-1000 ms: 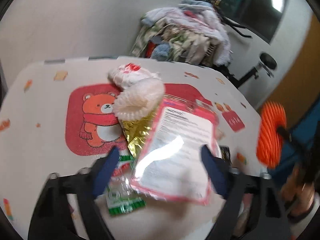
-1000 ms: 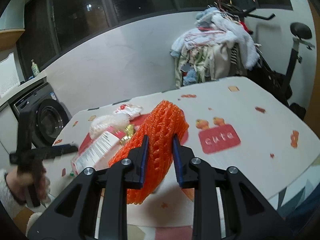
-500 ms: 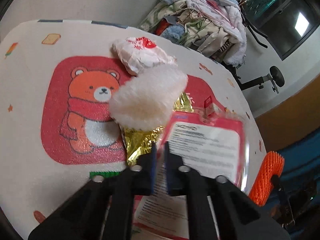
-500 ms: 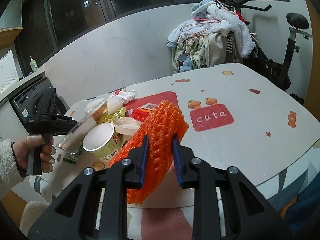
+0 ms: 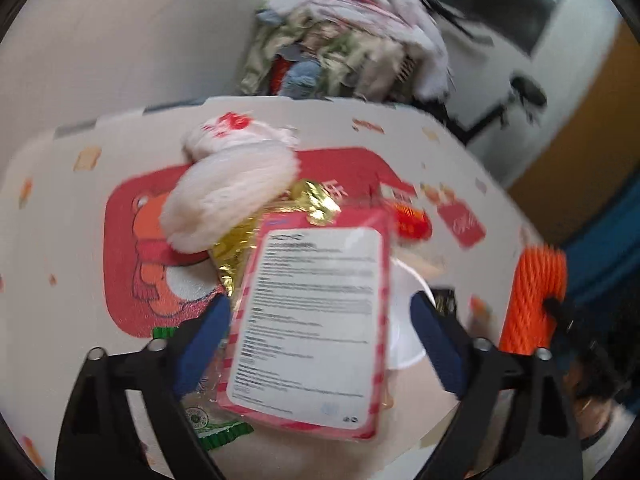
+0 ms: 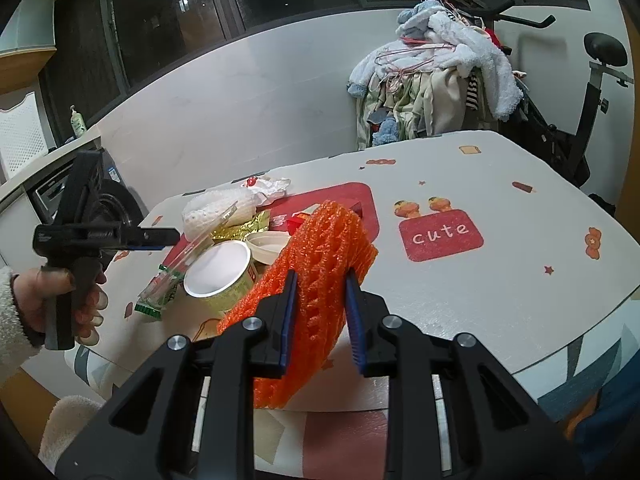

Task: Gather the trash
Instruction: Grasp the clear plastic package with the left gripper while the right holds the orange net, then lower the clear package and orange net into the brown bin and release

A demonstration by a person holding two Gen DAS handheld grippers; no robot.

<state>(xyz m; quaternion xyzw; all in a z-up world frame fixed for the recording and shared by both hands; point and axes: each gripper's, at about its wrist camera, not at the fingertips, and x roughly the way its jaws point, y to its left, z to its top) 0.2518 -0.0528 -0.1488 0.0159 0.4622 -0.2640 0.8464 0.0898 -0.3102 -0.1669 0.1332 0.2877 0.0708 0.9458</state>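
Observation:
My right gripper [image 6: 320,280] is shut on an orange foam net sleeve [image 6: 320,256], held above the table's near edge. My left gripper [image 5: 320,312] is open, its fingers [image 5: 204,340] spread on either side of a red-edged clear packet with a white label [image 5: 316,320]. That packet [image 6: 196,240] rests tilted on the trash pile. The pile holds a white foam net [image 5: 228,200], gold foil [image 5: 236,240], a crumpled white wrapper [image 5: 236,128], a green-edged wrapper [image 6: 158,292] and a paper cup [image 6: 218,268].
The table [image 6: 480,280] has a white cloth with red cartoon patches. A white lid [image 6: 266,242] and a red box [image 6: 344,204] lie behind the cup. A clothes-laden rack [image 6: 432,92] and exercise bike [image 6: 592,92] stand behind. A washing machine [image 6: 116,204] is left.
My left gripper was shut on the red-edged packet half a second ago; now its fingers are spread wide and the packet lies between them. The right gripper still holds the orange net.

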